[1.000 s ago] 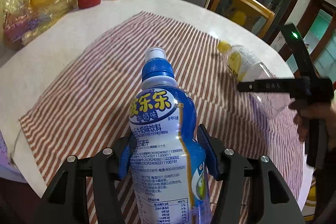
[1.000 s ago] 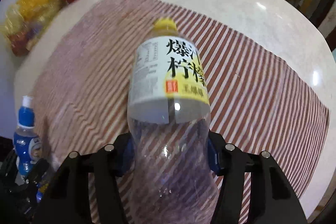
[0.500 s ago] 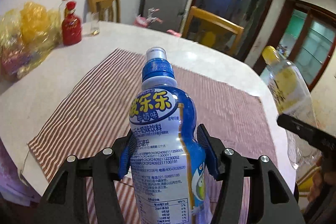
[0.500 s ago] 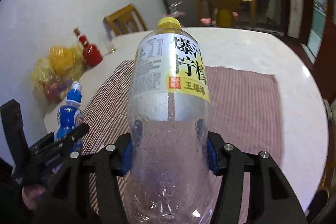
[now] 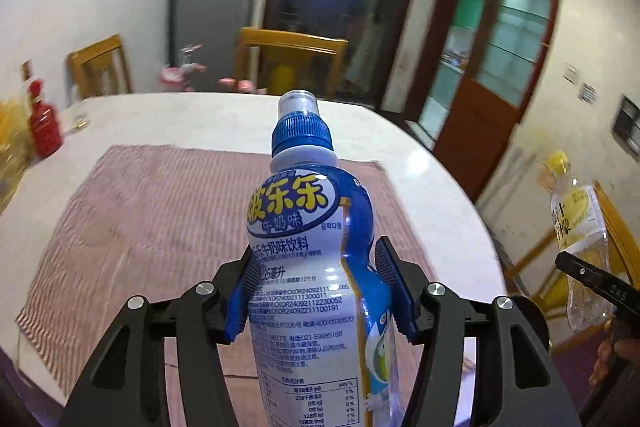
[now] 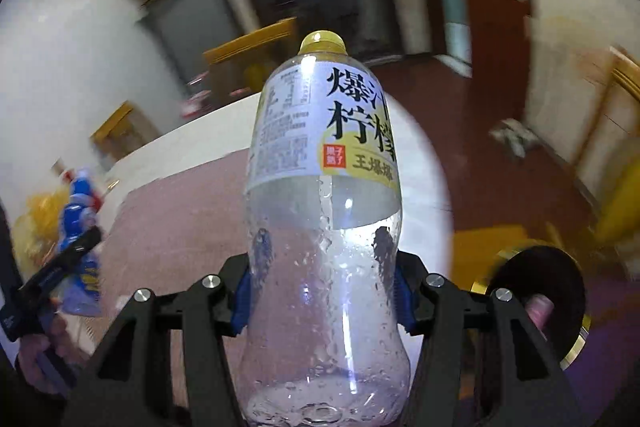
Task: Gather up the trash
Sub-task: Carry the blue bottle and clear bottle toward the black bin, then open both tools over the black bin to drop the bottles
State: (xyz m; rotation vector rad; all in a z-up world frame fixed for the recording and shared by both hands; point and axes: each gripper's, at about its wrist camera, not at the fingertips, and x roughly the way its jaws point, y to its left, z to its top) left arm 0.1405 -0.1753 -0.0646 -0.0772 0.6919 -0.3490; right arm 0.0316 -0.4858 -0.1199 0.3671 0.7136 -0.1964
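My left tool [image 5: 316, 301] is clamped on the blue bottle [image 5: 308, 267], upright, pads tight on its waist, lifted above the surface [image 5: 224, 121]. My right tool [image 6: 324, 297] is clamped on the clear bottle [image 6: 324, 187], yellow cap up, droplets inside, held off the surface edge. Below lies the striped cloth [image 5: 152, 211]. Farther back a red bottle [image 5: 44, 131] stands near the surface's left side, chairs [image 5: 292, 59] behind.
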